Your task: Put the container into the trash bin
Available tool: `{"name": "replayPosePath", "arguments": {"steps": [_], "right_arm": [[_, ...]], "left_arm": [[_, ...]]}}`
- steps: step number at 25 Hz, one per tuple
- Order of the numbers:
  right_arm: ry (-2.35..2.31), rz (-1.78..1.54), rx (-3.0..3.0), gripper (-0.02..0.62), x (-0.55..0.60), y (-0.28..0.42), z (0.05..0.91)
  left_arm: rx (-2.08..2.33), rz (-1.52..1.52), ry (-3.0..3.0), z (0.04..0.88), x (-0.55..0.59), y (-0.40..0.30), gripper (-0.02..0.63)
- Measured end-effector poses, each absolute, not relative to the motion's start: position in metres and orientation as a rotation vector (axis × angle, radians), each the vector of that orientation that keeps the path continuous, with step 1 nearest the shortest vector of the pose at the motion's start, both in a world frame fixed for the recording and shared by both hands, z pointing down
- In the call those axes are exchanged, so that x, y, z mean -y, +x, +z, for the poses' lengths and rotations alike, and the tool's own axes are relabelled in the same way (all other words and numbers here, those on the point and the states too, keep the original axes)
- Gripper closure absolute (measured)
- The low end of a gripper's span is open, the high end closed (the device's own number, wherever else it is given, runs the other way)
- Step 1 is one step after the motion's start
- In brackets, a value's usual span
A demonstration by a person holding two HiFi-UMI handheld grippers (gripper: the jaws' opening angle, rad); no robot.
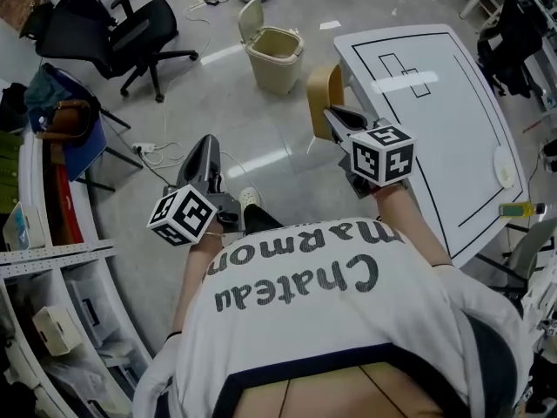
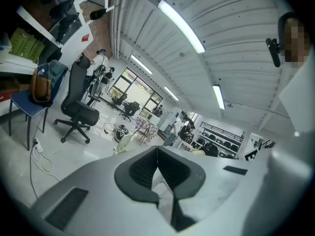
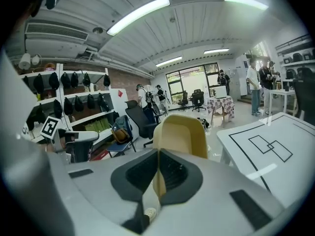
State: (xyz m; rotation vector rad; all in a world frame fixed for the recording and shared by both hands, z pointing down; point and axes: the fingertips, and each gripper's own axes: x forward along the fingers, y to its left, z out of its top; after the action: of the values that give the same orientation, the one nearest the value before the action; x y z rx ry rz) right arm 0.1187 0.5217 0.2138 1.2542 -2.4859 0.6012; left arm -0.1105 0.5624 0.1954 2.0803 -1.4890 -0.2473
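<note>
The right tongs pinch the tan container in the air, just off the worktop's left edge (the open bin stands on the floor), and the left tongs are squeezed together, holding nothing.

The right tool pinches the tan container by its rim.

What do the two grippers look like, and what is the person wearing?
Both the left gripper and the right gripper have pale grey jaws with black ribbed pads tapering to a point, and a white cube with black square markers behind. The person wears a white short-sleeved T-shirt with dark lettering.
</note>
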Motion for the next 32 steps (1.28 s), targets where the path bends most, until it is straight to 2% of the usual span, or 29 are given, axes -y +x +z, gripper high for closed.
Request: {"name": "replayPosePath", "arguments": {"steps": [17, 32], "right_arm": [[1.499, 0.586, 2.444, 0.561, -0.332, 0.022, 0.174], [1.629, 0.668, 2.387, 0.561, -0.278, -0.009, 0.188]], "left_arm": [[1.32, -0.19, 2.263, 0.152, -0.341, -0.214, 0.583], [1.258, -0.098, 2.325, 0.165, -0.271, -0.254, 0.583]]}}
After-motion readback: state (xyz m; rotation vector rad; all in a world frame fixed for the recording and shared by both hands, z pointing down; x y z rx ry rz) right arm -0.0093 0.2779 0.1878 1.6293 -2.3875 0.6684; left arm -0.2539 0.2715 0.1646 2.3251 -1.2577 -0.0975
